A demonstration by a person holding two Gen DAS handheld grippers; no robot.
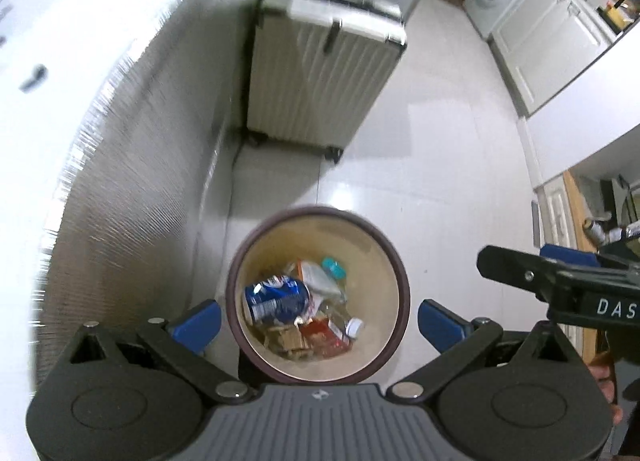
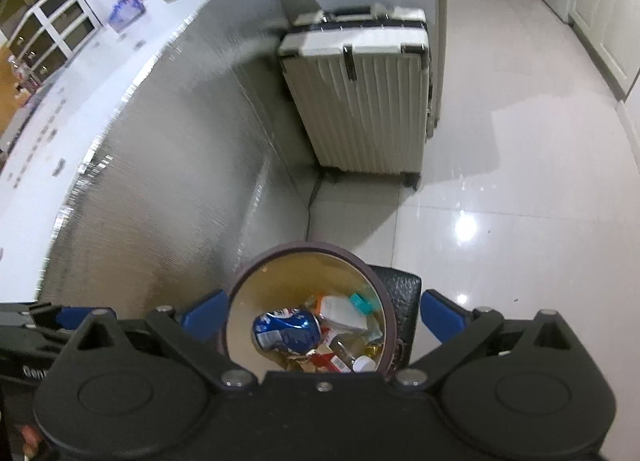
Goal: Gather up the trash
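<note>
Both grippers spread wide, nothing between the blue pads: left gripper (image 1: 318, 321) and right gripper (image 2: 322, 321) poised above the round bin (image 1: 394, 261). Bin on the tiled floor (image 1: 440, 165), beside the counter front (image 1: 132, 181), near the ribbed suitcase (image 1: 320, 73). Inside: a dented blue can (image 1: 276, 297), a clear bottle with a teal cap (image 1: 334, 267), bits of cardboard (image 1: 286, 337), a red wrapper (image 1: 320, 335). Likely all light; can thin, slick, easily crushed, best pinched across its middle. Bottle springy, better taken at the neck. Wrapper soft, liable to slip.
</note>
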